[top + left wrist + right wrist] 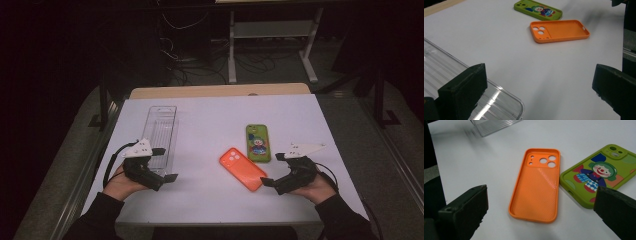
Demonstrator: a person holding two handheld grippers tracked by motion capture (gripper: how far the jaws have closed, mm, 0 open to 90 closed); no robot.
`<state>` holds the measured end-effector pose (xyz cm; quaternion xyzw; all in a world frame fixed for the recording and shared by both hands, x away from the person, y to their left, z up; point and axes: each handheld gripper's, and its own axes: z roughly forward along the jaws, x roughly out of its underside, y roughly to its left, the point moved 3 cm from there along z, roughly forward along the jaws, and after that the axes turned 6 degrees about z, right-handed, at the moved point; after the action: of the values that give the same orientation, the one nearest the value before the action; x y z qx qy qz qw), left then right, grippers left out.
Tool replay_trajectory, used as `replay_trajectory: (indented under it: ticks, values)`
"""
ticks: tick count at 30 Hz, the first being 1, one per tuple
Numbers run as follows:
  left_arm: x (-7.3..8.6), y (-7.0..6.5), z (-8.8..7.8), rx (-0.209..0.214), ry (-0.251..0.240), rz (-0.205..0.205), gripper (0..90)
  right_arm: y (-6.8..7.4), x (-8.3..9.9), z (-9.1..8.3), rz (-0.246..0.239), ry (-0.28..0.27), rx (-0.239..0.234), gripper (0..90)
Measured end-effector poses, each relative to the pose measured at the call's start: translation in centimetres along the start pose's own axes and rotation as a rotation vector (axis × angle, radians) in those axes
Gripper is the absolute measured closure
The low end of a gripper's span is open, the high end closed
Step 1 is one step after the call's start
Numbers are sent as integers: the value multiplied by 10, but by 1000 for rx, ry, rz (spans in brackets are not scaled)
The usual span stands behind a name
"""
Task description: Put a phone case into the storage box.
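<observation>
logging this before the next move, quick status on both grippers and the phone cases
Left gripper open, empty, beside clear tray. Right gripper open, empty, by orange case, which lies hollow side up. Green clown case beside it, nothing blocking.

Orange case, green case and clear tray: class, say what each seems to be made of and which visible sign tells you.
Orange case: likely soft silicone or rubbery plastic, matt, with a fine dotted inner texture.
Green case: probably similar soft plastic, smooth, with a printed clown.
Clear tray: looks like hard transparent plastic, glossy, ribbed, with bright highlights along its rim.
</observation>
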<state>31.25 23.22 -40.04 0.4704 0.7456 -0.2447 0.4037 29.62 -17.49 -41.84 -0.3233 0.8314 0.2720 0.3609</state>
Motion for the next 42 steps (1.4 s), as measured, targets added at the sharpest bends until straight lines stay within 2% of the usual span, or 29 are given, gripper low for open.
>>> replay_trajectory:
  ticks: [8,23,30,34,38,42]
  values:
    - [0,-1,0,-5,-1,-2,0,-1,-1,0,4,-9,2,0]
    - [-1,-1,1,-5,-5,-1,0,-6,-6,4,17,9,36,0]
    - [-1,0,1,-6,1,9,0,-8,-12,7,49,18,30,0]
    - [-1,0,0,-6,-8,-9,0,-8,-17,9,65,17,30,0]
    - [-1,0,-1,-9,-8,-8,0,-8,-20,10,51,9,37,0]
    - [-1,0,0,-9,-13,-13,0,-9,-25,14,65,12,40,0]
